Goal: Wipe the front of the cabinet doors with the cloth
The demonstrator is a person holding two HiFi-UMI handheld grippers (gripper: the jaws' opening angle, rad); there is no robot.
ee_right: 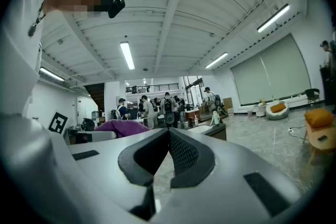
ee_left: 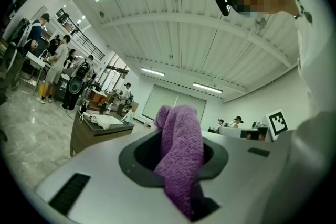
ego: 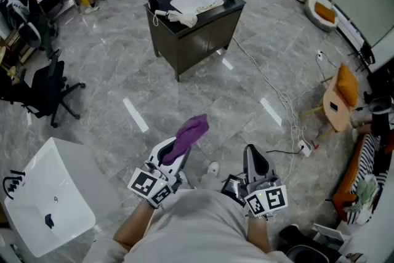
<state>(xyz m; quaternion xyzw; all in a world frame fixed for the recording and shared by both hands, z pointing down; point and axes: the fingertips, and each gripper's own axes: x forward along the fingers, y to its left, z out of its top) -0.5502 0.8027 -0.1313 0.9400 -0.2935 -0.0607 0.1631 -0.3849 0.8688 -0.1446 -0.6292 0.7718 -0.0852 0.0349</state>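
Left claw pinched on the purple cloth; right claw closed with nothing in it.
Both claws are held low and close to the person's body, side by side and apart, pointing out over the grey marble floor. The cloth is caught between the left jaws, with a bunched fold sticking out past their tips and a tail draped back over the claw's body. The right jaws meet at their tips. The dark cabinet stands well apart from both claws, across the floor, its doors facing this way. On top of it are a white basin and a white bundle.
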